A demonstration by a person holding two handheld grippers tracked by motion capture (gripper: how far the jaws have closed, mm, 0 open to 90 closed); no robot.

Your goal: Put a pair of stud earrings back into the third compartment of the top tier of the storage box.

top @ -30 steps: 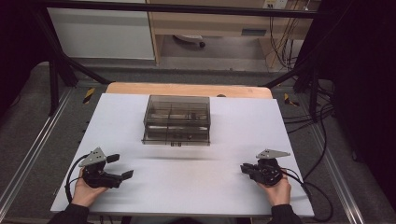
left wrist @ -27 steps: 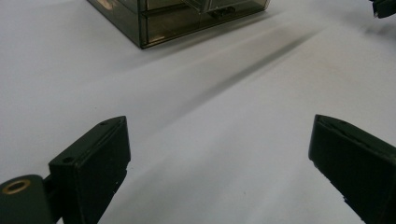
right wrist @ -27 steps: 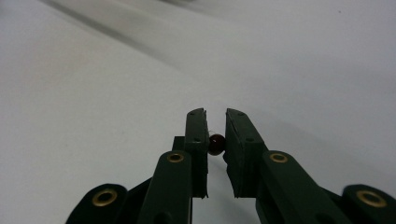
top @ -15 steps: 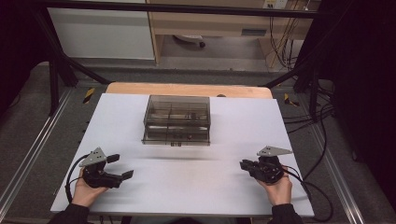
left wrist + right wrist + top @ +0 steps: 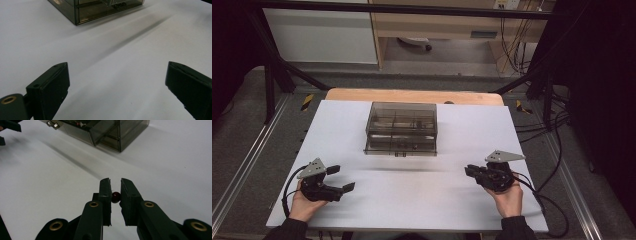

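Gripping a small dark red bead (image 5: pixel 115 197) between its jaws, my right gripper (image 5: pixel 115 185) sits over the white table (image 5: pixel 412 200); the jaws are nearly together, pressed on the bead from both sides. In the high view that right gripper (image 5: pixel 473 171) is at the near right of the table, with my hand (image 5: pixel 507 197) behind it and its cable trailing off toward the table's edge. My left gripper (image 5: pixel 343 179) is at the near left, and its jaws stand wide apart with only bare table between them, as the left gripper view shows (image 5: pixel 117 82). A smoky clear box (image 5: pixel 401 128) with drawers stands in the middle of the table, well apart from both grippers. From the right gripper view I see one drawer (image 5: pixel 82 128) of the box (image 5: pixel 125 132) pulled partway out, with a small silver knob on its front. The bead is well short of the box.
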